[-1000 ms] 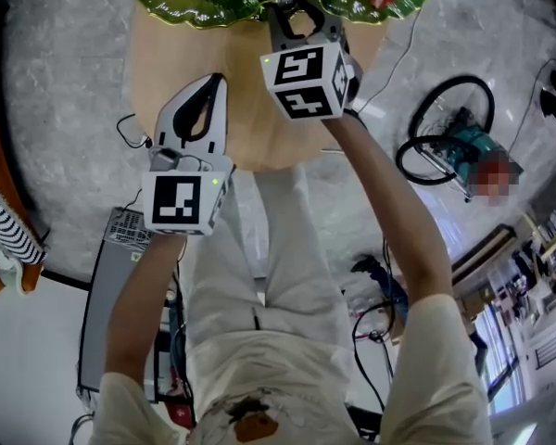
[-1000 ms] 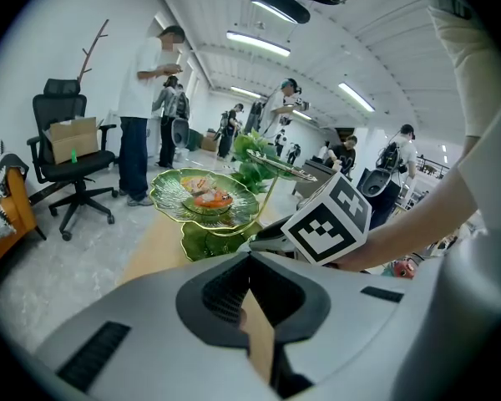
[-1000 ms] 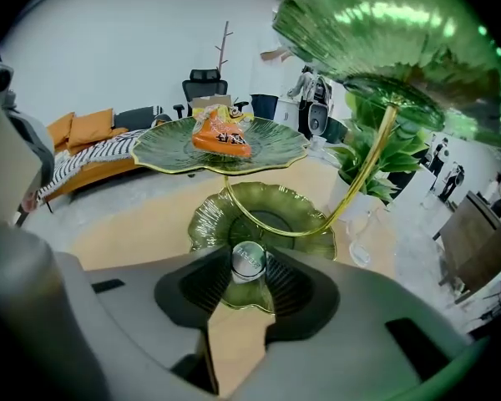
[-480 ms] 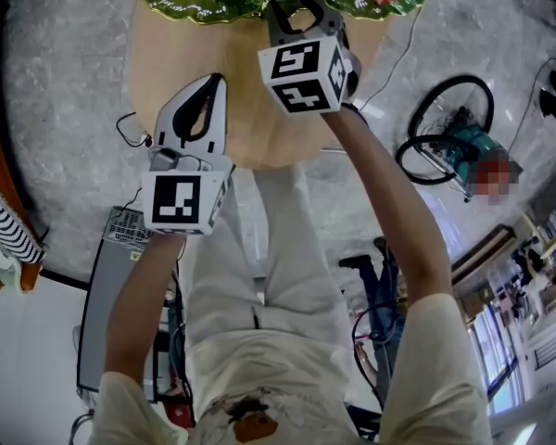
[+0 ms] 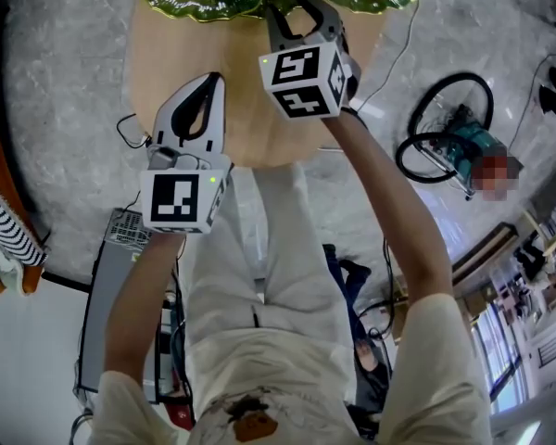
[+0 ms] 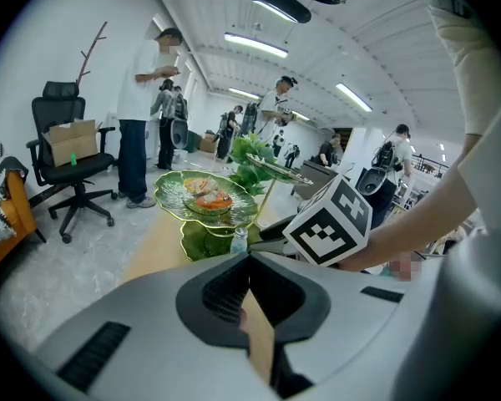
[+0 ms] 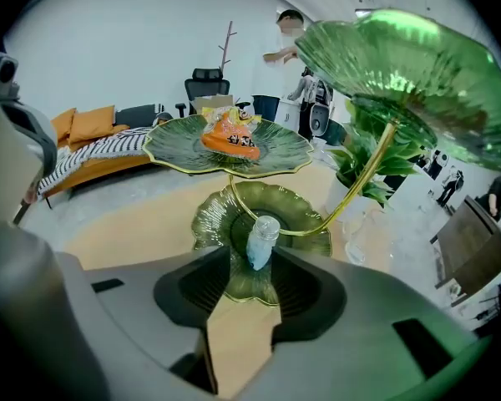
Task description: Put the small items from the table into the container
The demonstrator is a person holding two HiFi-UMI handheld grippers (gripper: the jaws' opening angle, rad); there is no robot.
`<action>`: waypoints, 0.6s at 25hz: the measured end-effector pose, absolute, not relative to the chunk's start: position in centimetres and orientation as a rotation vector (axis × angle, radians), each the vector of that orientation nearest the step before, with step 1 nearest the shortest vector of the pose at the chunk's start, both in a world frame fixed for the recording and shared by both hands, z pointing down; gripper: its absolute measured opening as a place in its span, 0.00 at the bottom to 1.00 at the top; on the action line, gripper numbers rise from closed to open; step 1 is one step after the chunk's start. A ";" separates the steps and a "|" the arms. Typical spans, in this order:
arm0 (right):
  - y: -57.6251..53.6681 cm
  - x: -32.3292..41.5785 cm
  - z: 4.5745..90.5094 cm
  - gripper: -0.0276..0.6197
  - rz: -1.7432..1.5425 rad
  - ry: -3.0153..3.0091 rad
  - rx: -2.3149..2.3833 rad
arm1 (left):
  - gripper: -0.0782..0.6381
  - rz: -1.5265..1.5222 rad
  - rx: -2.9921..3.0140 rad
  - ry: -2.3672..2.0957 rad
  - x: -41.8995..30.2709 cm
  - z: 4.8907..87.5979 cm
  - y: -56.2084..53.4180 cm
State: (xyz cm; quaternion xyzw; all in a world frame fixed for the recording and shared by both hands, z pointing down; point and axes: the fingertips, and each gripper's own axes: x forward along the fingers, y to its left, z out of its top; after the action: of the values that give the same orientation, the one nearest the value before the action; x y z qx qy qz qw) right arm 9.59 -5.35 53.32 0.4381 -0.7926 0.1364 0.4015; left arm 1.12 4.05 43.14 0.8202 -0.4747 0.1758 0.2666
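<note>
Green glass leaf stand sits just ahead of the right gripper on the tan counter.

Right fingers are clamped on a small bottle. It is pale and capped, cap end up, pinched right at the fingertips. The bottle hangs over the lowest dish, which spreads just beyond the fingertips. Contact with the dish: can't tell.

Middle dish is above and past the fingers, with an orange packet lying on it. Top dish is high and to the right of the fingers, carried on a gold stem that curves up beside the bottle.

Left gripper: fingers clenched tip to tip with nothing between them. Only counter shows through the wedge behind the tips. It sits short of the stand, beside and behind the right gripper, over the near part of the counter. From its view the bottle shows ahead of its fingertips, at the right gripper's tip.

Background: people standing well beyond the stand, and a black office chair far left of the left fingers.
</note>
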 end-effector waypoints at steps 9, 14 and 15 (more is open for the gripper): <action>-3.8 10.6 50.6 0.25 0.373 -2.041 1.124 | 0.11 0.481 2.242 -1.269 2.3 41.4 4.1; -2.0 10.3 47.8 0.09 0.421 -2.096 1.138 | 0.11 0.484 2.259 -1.262 2.1 39.9 4.6; -1.6 10.2 47.2 0.07 0.429 -2.113 1.137 | 0.11 0.485 2.256 -1.261 2.1 39.6 4.9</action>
State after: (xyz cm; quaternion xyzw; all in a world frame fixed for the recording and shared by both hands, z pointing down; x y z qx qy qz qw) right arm 10.17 -1.59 47.18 0.4379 -0.8137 0.1652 0.3447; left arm 2.06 4.90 39.58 0.8300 -0.4639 0.1784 0.2532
